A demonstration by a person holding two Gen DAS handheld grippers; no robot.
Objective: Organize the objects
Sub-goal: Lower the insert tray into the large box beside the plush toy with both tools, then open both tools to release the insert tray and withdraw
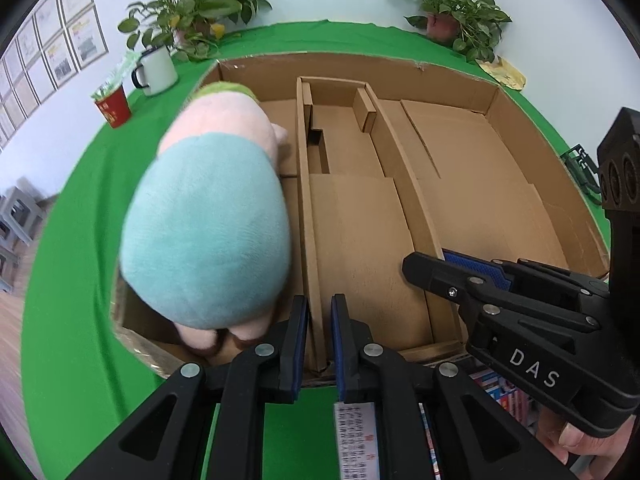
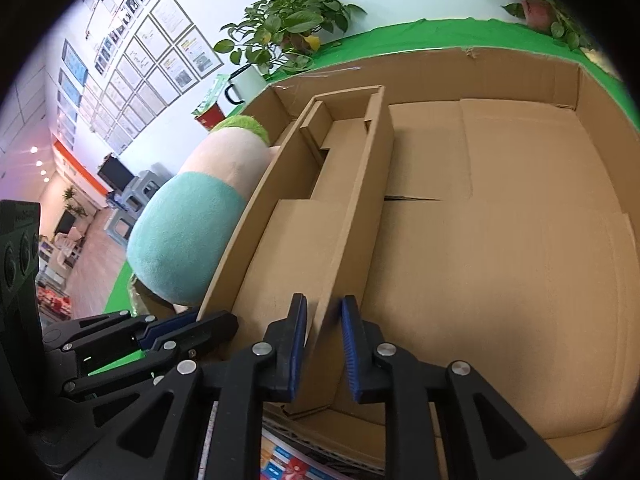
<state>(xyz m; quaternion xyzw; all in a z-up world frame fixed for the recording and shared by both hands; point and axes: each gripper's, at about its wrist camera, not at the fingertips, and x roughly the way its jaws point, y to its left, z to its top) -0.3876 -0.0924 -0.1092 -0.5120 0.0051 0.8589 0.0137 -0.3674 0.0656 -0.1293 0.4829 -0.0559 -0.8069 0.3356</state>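
A wide cardboard box [image 1: 400, 66] [image 2: 440, 64] lies open on the green table. Inside it stands a narrow cardboard divider tray [image 1: 352, 240] [image 2: 288, 240]. A plush toy [image 1: 204, 232] [image 2: 188, 232], teal, pink and green, fills the compartment left of the tray. My left gripper [image 1: 320, 300] [image 2: 208, 320] straddles the tray's left wall [image 1: 306, 200] at the near end, jaws narrowly apart. My right gripper [image 2: 324, 302] [image 1: 430, 262] straddles the tray's right wall [image 2: 360, 200], with a small gap beside the cardboard.
Behind the box stand a white enamel mug [image 1: 158, 70], a red cup [image 1: 114, 106] and two potted plants [image 1: 200, 8] [image 1: 456, 12]. Colourful printed packs [image 1: 500, 392] [image 2: 288, 464] lie under the box's near edge. A hand [image 1: 580, 440] holds the right gripper.
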